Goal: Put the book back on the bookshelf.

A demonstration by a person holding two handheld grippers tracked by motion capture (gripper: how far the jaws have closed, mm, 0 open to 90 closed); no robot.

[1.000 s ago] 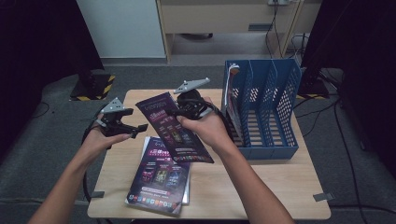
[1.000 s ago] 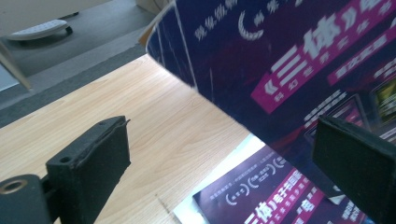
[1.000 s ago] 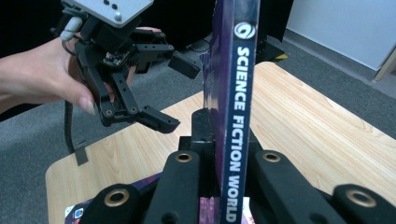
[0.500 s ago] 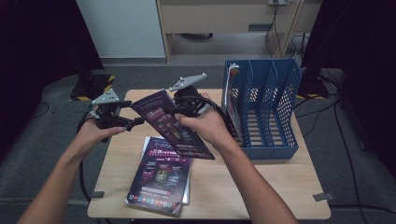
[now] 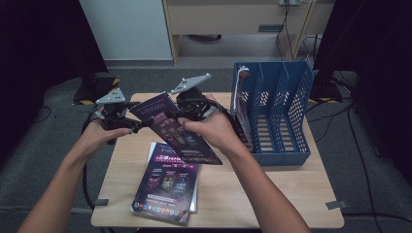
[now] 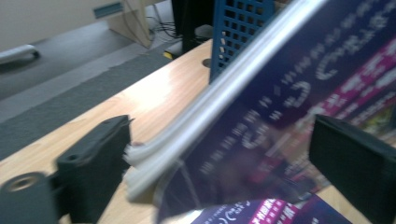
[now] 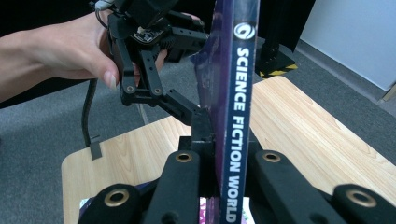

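Observation:
My right gripper (image 5: 177, 115) (image 7: 227, 140) is shut on a dark purple magazine (image 5: 180, 133), which it holds tilted above the table. Its spine (image 7: 240, 93) reads "Science Fiction World" and stands upright between the jaws. My left gripper (image 5: 141, 119) (image 6: 224, 163) is at the magazine's upper left corner, and its jaws have just been closing a little. The magazine's cover (image 6: 289, 93) lies between them; they still stand wide apart, one at the page edges. The right gripper view shows the left gripper (image 7: 203, 79) straddling the magazine's far edge.
A small stack of similar magazines (image 5: 167, 187) lies on the wooden table (image 5: 272, 194) near its front left. A blue slotted file rack (image 5: 284, 111) stands at the right, with something upright in its leftmost slot (image 5: 239, 92). Cables trail off the left edge.
My left gripper has risen and moved right until its jaws straddle the held magazine's corner. The right gripper and magazine have lifted slightly.

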